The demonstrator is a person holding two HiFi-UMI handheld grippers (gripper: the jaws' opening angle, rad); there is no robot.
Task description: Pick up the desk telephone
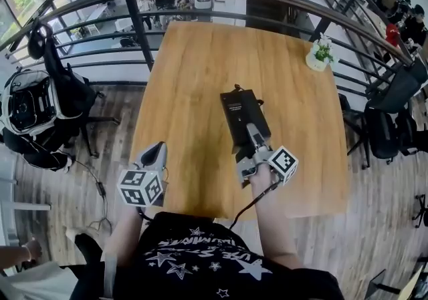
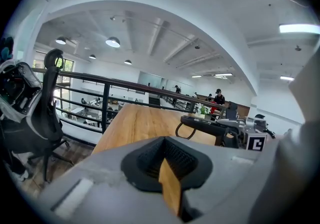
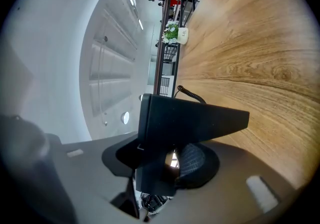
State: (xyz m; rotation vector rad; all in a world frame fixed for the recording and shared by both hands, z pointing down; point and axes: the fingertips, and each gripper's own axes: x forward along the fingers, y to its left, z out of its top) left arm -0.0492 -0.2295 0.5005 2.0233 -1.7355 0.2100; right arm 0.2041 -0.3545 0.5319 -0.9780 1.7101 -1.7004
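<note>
The jaws of the right gripper [image 1: 255, 135] are clenched on the near end of the desk telephone [image 1: 239, 110]. In the right gripper view the black body fills the space between the two pads. The telephone points away from the person, toward 12 o'clock, over the middle of the wooden tabletop [image 1: 194, 71]. From the left gripper view it seems to hang a little above the wood, with its cord [image 2: 181, 130] looping down at the far end. The left gripper [image 1: 159, 146] is at about 8 o'clock from the right one, over the near edge of the tabletop. Its jaws are brought together and they hold nothing; only a thin wedge of wood shows behind the tips. At about 1 o'clock from the telephone, near the far right corner, stands a small white pot with a green plant [image 1: 319, 57]. A dark metal railing [image 1: 140, 25] curves around the far side of the tabletop. At 9 o'clock, off the tabletop, a backpack [image 1: 30, 108] rests on a chair.
</note>
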